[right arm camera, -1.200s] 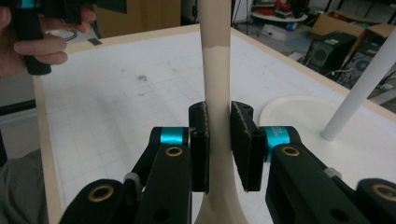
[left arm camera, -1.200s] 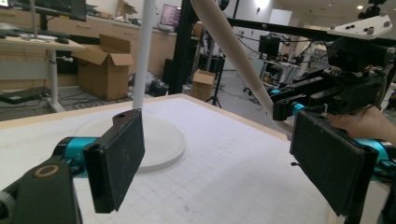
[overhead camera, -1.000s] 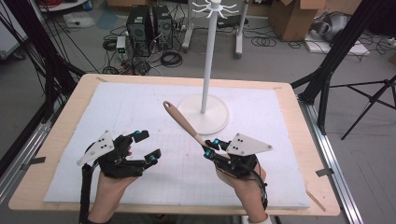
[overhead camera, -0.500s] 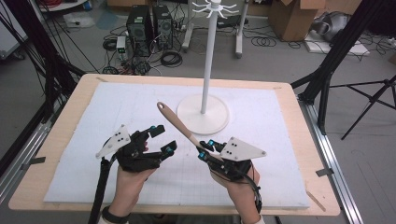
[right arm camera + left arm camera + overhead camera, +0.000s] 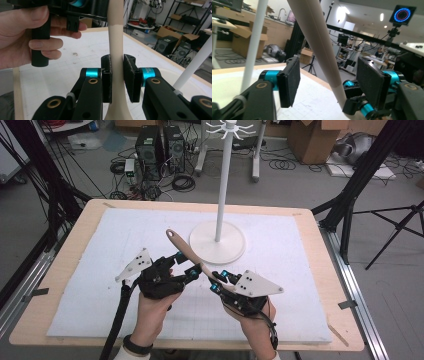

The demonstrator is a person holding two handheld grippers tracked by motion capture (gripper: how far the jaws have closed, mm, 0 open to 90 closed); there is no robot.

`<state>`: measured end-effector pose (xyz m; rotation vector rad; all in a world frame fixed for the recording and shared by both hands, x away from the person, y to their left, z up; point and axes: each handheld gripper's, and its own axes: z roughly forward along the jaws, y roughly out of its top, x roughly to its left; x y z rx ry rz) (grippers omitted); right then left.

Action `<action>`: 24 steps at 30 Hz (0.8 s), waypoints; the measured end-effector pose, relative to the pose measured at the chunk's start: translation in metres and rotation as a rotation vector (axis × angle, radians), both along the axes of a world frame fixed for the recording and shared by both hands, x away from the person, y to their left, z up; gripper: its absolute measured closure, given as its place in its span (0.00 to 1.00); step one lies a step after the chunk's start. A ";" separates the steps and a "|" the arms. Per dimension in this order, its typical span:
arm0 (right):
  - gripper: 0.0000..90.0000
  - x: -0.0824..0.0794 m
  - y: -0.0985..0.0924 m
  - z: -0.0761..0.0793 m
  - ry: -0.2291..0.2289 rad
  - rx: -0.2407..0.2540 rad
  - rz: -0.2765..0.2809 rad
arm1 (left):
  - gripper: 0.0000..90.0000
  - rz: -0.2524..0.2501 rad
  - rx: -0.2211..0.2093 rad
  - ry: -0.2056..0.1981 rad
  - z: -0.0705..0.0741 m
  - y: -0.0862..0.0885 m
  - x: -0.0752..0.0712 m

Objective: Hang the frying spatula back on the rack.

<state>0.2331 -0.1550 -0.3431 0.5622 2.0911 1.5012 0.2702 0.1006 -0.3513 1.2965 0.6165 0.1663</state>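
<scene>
Hiding: the spoon's [image 5: 186, 254] bowl end sits behind the right gripper [image 5: 218, 281], cut off in both gripper views.
Right gripper: jaws clamped on the spoon's handle.
Left gripper [image 5: 186, 266]: jaws wide apart, handle passing between them, untouched.
Spoon: raised over the white mat [image 5: 100, 270], tilted toward the stand [image 5: 218, 240].

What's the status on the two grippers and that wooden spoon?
Right gripper shut on wooden spoon, handle raised. Left gripper open, jaws either side of the handle, not clamped. White stand just beyond, clear of the spoon.
</scene>
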 end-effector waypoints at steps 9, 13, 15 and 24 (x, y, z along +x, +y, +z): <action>0.86 -0.001 0.001 0.000 -0.016 0.002 -0.003 | 0.57 -0.009 -0.029 0.016 0.000 -0.001 0.004; 0.86 -0.003 0.002 -0.001 -0.031 -0.006 -0.014 | 0.66 -0.014 -0.042 0.025 -0.001 -0.001 0.005; 0.86 -0.004 0.004 -0.002 -0.038 -0.015 -0.019 | 0.75 -0.004 -0.041 0.020 0.000 -0.001 0.003; 0.86 -0.004 0.008 -0.007 -0.051 -0.036 -0.039 | 0.84 -0.053 -0.057 0.022 0.002 -0.006 0.002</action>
